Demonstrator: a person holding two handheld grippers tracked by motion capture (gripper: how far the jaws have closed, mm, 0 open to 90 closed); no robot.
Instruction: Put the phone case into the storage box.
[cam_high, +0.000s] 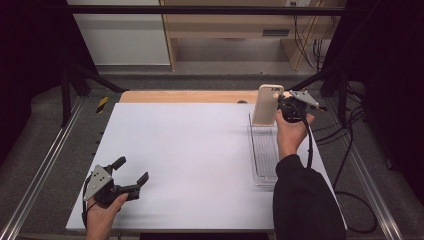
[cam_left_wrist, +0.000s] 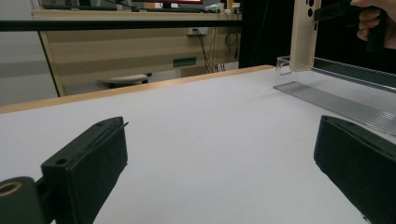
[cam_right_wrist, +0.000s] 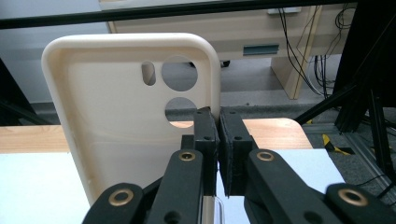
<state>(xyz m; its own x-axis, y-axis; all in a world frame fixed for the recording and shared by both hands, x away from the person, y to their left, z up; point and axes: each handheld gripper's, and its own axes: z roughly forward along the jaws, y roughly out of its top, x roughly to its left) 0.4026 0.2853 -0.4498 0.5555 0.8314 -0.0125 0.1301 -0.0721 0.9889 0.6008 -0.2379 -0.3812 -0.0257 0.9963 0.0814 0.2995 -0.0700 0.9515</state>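
Observation:
A cream phone case (cam_high: 266, 105) with round camera cut-outs stands upright over the far end of a clear plastic tray (cam_high: 264, 150) at the right of the white table. My right gripper (cam_high: 281, 106) is shut on the case's right edge. In the right gripper view the jaws pinch the case (cam_right_wrist: 121, 112) rim, with the gripper (cam_right_wrist: 218, 116) just below the cut-outs. My left gripper (cam_high: 134, 168) rests near the front left corner, open and holding nothing. The left gripper view has its jaws (cam_left_wrist: 219, 172) wide apart over bare table, with the case (cam_left_wrist: 303, 35) and tray (cam_left_wrist: 336, 100) far off.
The white table top (cam_high: 190, 150) has a wooden strip (cam_high: 185, 96) along its far edge. Black frame bars (cam_high: 70, 85) and metal rails flank both sides. Cables (cam_high: 350, 150) trail at the right. Wooden furniture (cam_high: 225, 30) stands behind the table.

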